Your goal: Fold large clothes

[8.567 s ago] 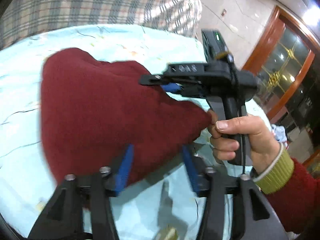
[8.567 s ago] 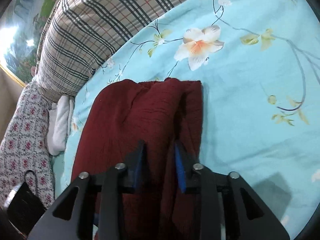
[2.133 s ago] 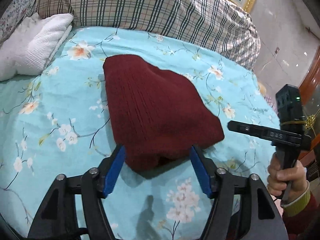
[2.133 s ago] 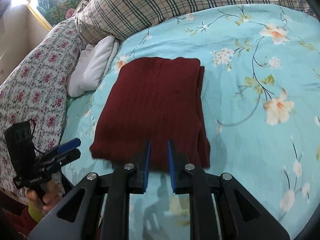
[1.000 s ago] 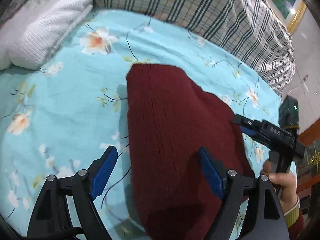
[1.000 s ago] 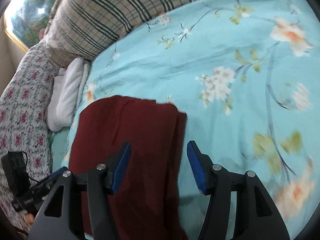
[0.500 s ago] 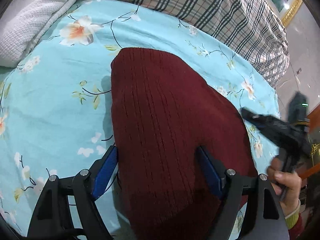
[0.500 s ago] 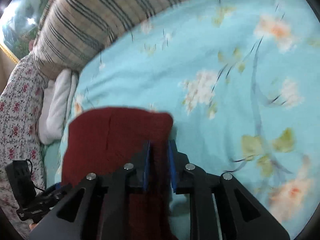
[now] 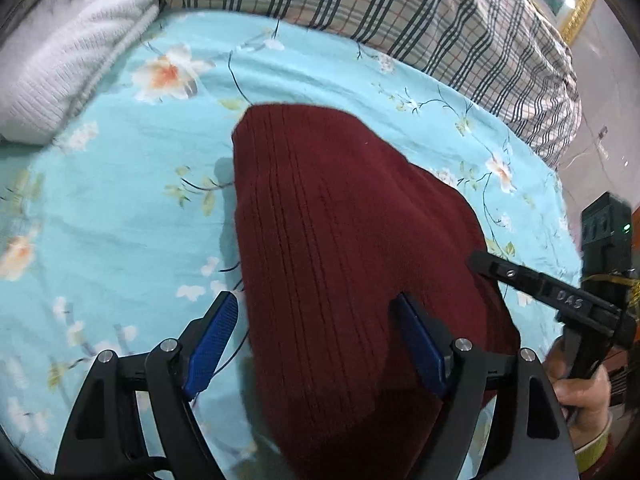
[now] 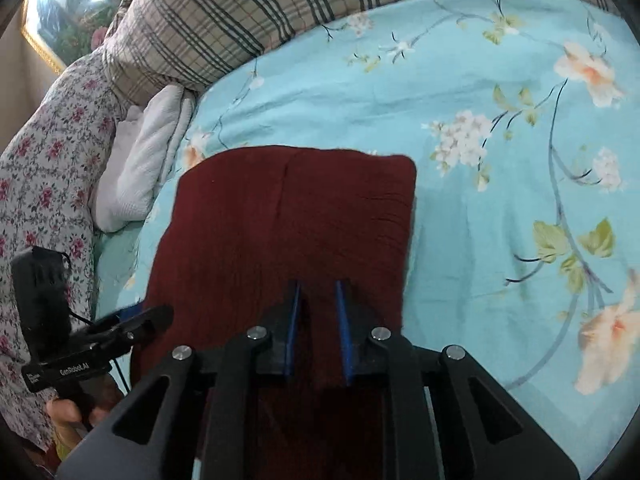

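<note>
Dark-red ribbed knit garment [image 10: 288, 216], already folded into a compact rectangle, lies flat on the light-blue floral bedsheet [image 10: 500, 120], its far short edge pointing toward the plaid pillow [image 10: 224, 20] and a folded white textured towel [image 10: 140, 164] off its left corner. Its long axis runs away from both cameras, so the near end sits directly under the tools. The right gripper [image 10: 316, 328] stands over the near right part of the cloth with its blue-padded fingers drawn narrow; a strip of red shows between them, but whether they actually pinch fabric or merely press on it cannot be told. The left gripper [image 9: 320, 344] is spread wide, one blue finger [image 9: 212, 340] off the garment's left edge over the sheet, the other on the cloth, so it straddles that near left corner without holding anything. Judging from this layout, the fold looks nearly complete, and any further halving would carry the near end forward along that long axis; the right tool is better placed, while the left would first need to close on its corner.
</note>
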Tool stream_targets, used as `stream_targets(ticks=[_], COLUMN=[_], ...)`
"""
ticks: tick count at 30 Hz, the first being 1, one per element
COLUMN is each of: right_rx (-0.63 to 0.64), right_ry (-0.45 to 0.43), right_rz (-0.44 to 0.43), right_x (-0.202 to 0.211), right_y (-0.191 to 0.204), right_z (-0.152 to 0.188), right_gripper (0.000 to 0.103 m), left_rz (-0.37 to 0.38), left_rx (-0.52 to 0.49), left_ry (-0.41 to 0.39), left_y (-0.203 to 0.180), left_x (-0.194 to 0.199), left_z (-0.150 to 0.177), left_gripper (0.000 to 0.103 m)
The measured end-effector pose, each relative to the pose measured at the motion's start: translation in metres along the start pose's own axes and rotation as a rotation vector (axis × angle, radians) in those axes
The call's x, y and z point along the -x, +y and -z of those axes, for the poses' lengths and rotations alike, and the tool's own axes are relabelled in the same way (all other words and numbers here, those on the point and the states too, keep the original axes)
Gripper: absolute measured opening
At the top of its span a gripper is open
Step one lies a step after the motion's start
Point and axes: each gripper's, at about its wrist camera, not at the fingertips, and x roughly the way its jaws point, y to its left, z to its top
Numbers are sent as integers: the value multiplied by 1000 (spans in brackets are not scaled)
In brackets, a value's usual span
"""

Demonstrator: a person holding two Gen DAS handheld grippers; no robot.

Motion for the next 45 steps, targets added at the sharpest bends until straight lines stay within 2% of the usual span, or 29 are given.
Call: stream_targets(ticks=[5,10,15,19,23,27,30,35,37,39,40,42,45], right_rx=[48,78,107,142,172,177,175,181,188,210,222,242,247], right_ry=[-14,-17,-6,13,36,51,61,49,23,-26,-44,-63,-56], right_rz=[-14,-16,6,33,57,81,92,98,94,98,101,112,109], right_x=[26,48,65,76,83,88,92,110,122,140,146,154,149], right_y=[18,26,33,37,40,37,36,39,43,51,55,60,58], right_z=[10,33,62,89,118,141,154,159,156,151,148,143,139], right_gripper=[21,31,32,41,42,47,52,58,73,80,81,84,84], left_rz=[-43,-47,-73,-85,-139,-158,-178,-210,-245,-264,-266,-266,-297], left_rx=[-27,-30,-48,-61,-121,-152,-184,-241,-261,-265,-262,-254,-249], left_ry=[-17,-1,23,48,74,91,84,16,-22,-60,-67,-79,-52], left_y=[-7,-7,-10,-10,-19,-26,-32,-46,-53,-60,-61,-62,-60], left_x=[29,49,64,72,77,79,83,109,125,143,146,150,141], left_z=[15,44,83,106,134,151,156,150,144,135,132,124,121], left_gripper=[81,81,85,85,85,85,85,85,86,92,102,103,102])
